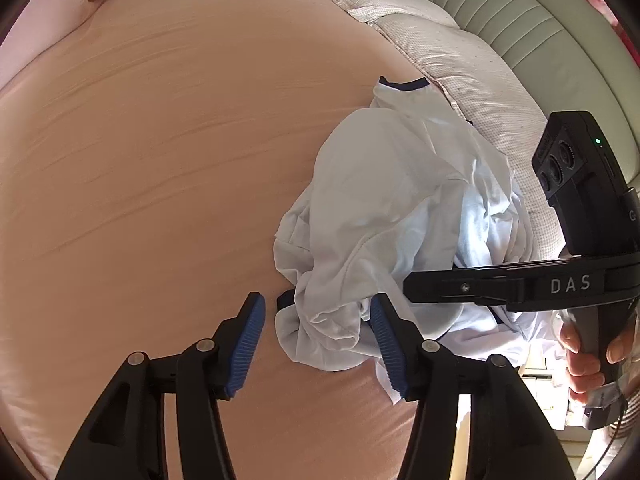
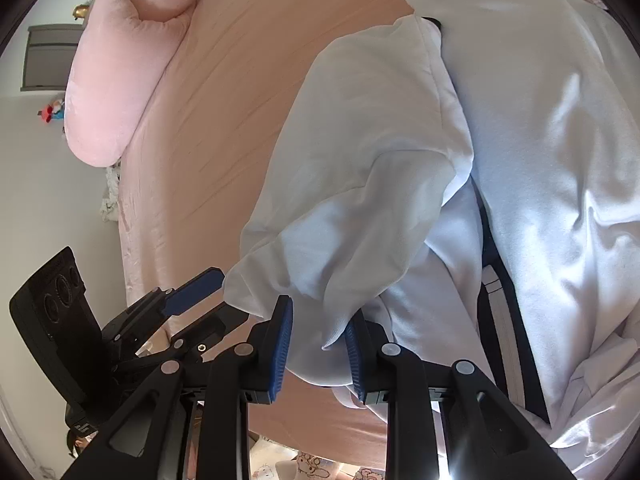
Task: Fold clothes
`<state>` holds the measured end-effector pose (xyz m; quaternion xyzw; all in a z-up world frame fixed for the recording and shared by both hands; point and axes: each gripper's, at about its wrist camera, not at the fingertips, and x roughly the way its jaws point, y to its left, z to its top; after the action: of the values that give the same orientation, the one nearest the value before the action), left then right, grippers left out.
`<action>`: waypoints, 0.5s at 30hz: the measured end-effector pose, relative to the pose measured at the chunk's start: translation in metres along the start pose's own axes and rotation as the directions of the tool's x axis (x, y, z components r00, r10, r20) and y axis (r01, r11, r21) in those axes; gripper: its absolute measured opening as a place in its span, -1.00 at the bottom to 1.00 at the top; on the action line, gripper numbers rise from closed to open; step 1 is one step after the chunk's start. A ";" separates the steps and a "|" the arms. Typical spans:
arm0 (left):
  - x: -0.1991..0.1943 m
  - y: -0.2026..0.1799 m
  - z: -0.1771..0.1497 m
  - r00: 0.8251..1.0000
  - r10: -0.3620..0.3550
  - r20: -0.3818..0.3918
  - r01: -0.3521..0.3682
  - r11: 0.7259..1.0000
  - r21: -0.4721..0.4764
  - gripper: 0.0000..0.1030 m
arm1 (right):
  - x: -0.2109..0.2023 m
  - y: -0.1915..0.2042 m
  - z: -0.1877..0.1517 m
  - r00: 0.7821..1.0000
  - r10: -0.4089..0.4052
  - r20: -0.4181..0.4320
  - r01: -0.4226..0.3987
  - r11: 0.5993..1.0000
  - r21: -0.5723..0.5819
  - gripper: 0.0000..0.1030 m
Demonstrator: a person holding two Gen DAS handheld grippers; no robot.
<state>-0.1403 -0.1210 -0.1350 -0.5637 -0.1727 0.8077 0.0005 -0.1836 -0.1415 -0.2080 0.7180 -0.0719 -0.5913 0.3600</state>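
Observation:
A crumpled white garment with dark navy trim (image 1: pixel 392 208) lies on the right part of a peach-pink bedsheet (image 1: pixel 160 160). My left gripper (image 1: pixel 318 340) stands open just above the garment's near edge; a bunched fold with a navy cuff sits between its blue pads without being pinched. In the right wrist view the garment (image 2: pixel 520 140) fills the right half, and my right gripper (image 2: pixel 318 350) has its blue pads closed on a fold of white cloth. My left gripper (image 2: pixel 216 300) shows there at the lower left, and my right gripper's black body (image 1: pixel 572 284) reaches over the garment in the left wrist view.
A pink pillow (image 2: pixel 120 64) lies at the far end of the bed. A quilted beige blanket (image 1: pixel 460 60) runs beside the garment, with a padded green headboard (image 1: pixel 540 32) beyond it. A person's hand (image 1: pixel 584 352) grips the right handle. The bed's edge is close below.

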 end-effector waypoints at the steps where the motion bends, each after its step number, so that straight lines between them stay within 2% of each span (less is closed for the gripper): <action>1: -0.002 -0.004 -0.001 1.000 -0.003 0.012 0.003 1.000 0.020 0.09 | -0.001 -0.002 0.002 1.000 0.002 -0.005 -0.002 1.000 -0.007 -0.52; 5: 0.006 -0.031 0.002 0.998 0.002 0.055 -0.008 0.992 0.122 0.10 | -0.015 -0.003 0.002 1.000 -0.020 0.001 0.020 0.999 -0.027 -0.53; 7: 0.012 -0.042 0.001 0.998 0.005 0.068 -0.016 0.985 0.172 0.10 | -0.015 0.001 -0.003 0.999 -0.048 0.017 0.049 0.997 -0.052 -0.86; 10: 0.017 -0.048 -0.003 0.998 -0.012 0.054 0.001 0.979 0.204 0.10 | 0.008 0.026 -0.014 0.999 -0.046 0.020 0.047 0.997 -0.054 -0.86; 15: 0.027 -0.056 -0.003 0.999 -0.042 0.034 0.035 0.978 0.206 0.10 | 0.024 0.037 -0.001 1.000 -0.004 0.019 0.004 0.999 -0.045 -0.86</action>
<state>-0.1586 -0.0619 -0.1450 -0.5418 -0.0991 0.8316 0.0711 -0.1641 -0.1812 -0.2049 0.7043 -0.0607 -0.6003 0.3740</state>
